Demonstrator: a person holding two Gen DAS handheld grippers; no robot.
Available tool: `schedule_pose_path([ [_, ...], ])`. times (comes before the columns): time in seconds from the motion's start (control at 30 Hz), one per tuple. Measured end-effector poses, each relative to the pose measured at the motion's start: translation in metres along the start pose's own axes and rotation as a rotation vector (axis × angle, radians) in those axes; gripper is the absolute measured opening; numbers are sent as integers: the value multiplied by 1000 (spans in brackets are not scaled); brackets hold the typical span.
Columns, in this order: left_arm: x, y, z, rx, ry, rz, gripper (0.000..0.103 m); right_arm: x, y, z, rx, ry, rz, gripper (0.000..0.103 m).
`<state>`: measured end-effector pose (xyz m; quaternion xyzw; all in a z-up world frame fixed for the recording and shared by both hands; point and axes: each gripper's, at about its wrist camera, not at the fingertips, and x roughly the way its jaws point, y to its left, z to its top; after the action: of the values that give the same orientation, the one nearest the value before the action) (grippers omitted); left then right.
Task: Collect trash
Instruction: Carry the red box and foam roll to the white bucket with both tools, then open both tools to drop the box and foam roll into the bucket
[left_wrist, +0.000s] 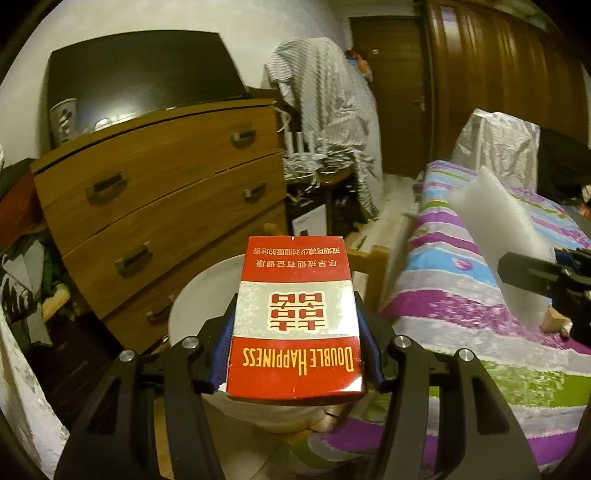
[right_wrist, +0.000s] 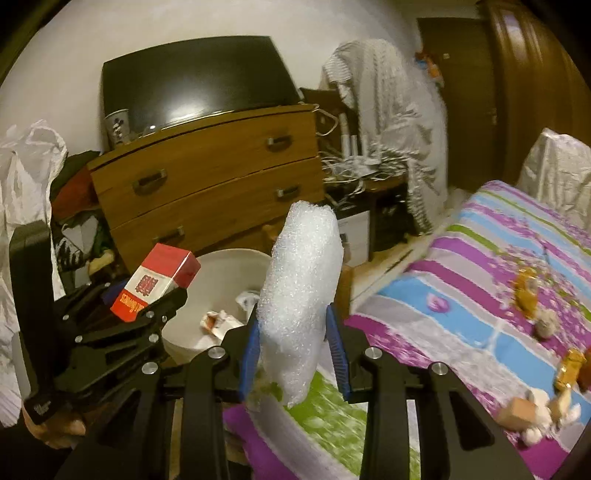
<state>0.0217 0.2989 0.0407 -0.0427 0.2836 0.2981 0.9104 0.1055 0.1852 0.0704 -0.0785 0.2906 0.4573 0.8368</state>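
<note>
My left gripper (left_wrist: 294, 312) is shut on a red and white cigarette pack (left_wrist: 295, 280), its blue pads pressing both long sides. The pack hangs over a white bin (left_wrist: 192, 299). In the right wrist view the same pack (right_wrist: 155, 284) sits in the left gripper (right_wrist: 147, 299) beside the bin (right_wrist: 236, 260), which holds crumpled scraps (right_wrist: 218, 321). My right gripper (right_wrist: 294, 332) is shut on a white piece of bubble wrap (right_wrist: 303, 273) that stands upright above the bed's edge. From the left wrist view, the wrap (left_wrist: 506, 236) and right gripper (left_wrist: 532, 273) are off to the right.
A wooden chest of drawers (left_wrist: 166, 192) with a dark TV (left_wrist: 140, 74) stands behind the bin. A striped bed cover (right_wrist: 461, 295) fills the right side, with wrappers (right_wrist: 524, 291) and small scraps (right_wrist: 535, 413) on it. Clothes are piled at the left (right_wrist: 74, 206).
</note>
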Motion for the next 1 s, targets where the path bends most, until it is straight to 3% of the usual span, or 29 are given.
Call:
schedule_pose_path([
  [0.43,28,46,-2,-30,55,55,54,79,46,32,-60,84,82,35],
  [0.67,61,117,27,-159,185,-167,54,101,52,46,-62,118,100,36],
  [0.9,76,121,39,-131,198,-258,54,123,62,59,-75,151,120,36],
  [1.0,90,116,37,-115,217,-259,54,133,63,59,-77,165,123,36],
])
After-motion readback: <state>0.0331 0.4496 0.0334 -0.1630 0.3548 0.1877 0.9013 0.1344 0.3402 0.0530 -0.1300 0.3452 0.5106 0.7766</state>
